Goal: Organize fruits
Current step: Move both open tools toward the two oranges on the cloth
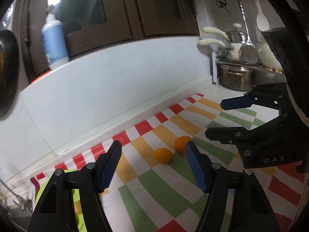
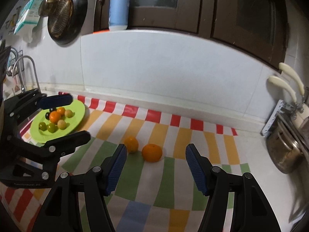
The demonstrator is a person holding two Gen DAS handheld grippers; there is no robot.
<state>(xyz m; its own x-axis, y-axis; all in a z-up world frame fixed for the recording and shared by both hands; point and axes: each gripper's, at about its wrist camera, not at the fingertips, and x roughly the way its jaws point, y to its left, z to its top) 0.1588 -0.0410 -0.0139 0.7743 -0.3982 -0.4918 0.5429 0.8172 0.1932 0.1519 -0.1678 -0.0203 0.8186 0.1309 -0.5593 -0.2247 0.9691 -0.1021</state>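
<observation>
1. The left gripper (image 1: pixel 153 166) hangs above the checked cloth (image 1: pixel 173 193) with its fingers spread wide and nothing between them.
2. Ahead of its fingertips lie two oranges: the smaller orange (image 1: pixel 163 155) sits in the gap between the fingers, and the larger orange (image 1: pixel 181 144) lies just beyond it, close to the right fingertip and partly hidden by it.
3. The right gripper (image 2: pixel 155 167) also has its fingers wide apart and empty.
4. In the right wrist view the larger orange (image 2: pixel 152 152) lies just past the fingertips, within the gap, and the smaller orange (image 2: pixel 131 144) sits beside it, nearer the left fingertip; whether the two touch is unclear.
5. Far off to the left of the right gripper's fingers, a green plate (image 2: pixel 77 114) rests on the cloth.
6. The plate holds two oranges (image 2: pixel 55 116), several small yellow-green fruits (image 2: pixel 62 124) and a dark fruit (image 2: pixel 47 115), gathered near its middle.
7. The left gripper's blue-padded finger (image 2: pixel 56 100) reaches over the plate's far rim in the right wrist view.
8. To the right of the fingers, a steel pot (image 1: pixel 236 78) stands on the counter below a rack.
</observation>
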